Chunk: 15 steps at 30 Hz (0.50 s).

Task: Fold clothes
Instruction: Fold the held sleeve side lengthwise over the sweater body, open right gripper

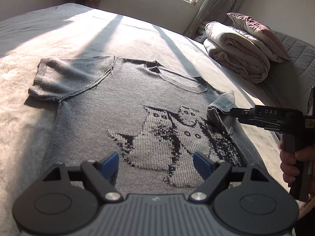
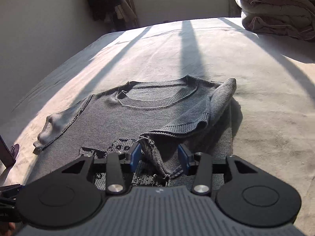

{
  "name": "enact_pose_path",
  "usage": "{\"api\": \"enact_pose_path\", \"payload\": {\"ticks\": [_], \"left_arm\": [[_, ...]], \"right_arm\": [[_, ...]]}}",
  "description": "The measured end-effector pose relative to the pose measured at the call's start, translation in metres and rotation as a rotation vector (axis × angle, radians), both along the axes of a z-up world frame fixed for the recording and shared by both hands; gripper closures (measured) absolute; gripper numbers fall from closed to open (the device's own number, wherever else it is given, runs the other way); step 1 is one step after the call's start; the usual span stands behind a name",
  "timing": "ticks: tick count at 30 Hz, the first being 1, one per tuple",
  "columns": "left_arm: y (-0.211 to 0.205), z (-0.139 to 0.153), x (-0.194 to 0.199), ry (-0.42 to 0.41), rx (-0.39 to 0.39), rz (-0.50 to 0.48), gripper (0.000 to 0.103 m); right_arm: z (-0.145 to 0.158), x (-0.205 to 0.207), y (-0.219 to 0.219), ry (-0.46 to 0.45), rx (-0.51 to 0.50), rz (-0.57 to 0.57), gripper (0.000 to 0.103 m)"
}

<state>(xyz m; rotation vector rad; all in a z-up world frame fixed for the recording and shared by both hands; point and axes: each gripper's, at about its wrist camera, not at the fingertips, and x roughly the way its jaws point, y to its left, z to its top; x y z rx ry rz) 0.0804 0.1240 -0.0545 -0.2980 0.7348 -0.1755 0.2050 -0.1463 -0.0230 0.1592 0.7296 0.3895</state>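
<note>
With the right gripper (image 2: 159,156) fingers released around the grey knitted cat-pattern sweater's (image 1: 94,106) folded sleeve (image 2: 189,122), withdraw gently; left gripper (image 1: 156,162) gapes empty.

The hem of the grey knitted sweater (image 1: 110,106) is hidden behind the left gripper (image 1: 156,162) body. Beyond the sweater, the folded quilt (image 2: 279,7) is cut off by the picture's edge. The hand (image 1: 293,163) is only partly seen.

text: "DAS" | on: right tool (image 1: 232,113) body, white letters | other marks: unreadable
</note>
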Motion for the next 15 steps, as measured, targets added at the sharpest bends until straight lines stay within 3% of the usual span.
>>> {"api": "enact_pose_path", "payload": {"ticks": [3,8,11,15], "left_arm": [[-0.008,0.007,-0.004,-0.051,0.076,0.006,0.019],[-0.039,0.021,0.021,-0.063,0.162,-0.034,0.019],[-0.068,0.027,0.042,-0.068,0.231,-0.070,0.019],[-0.109,0.024,0.072,-0.090,0.308,-0.139,0.019]], "right_arm": [[-0.001,-0.001,-0.024,-0.018,0.053,-0.025,0.057],[-0.014,0.002,-0.059,0.017,0.110,-0.014,0.056],[-0.027,-0.009,-0.086,-0.009,0.206,-0.013,0.056],[-0.036,0.006,-0.101,0.067,0.233,-0.062,0.055]]}}
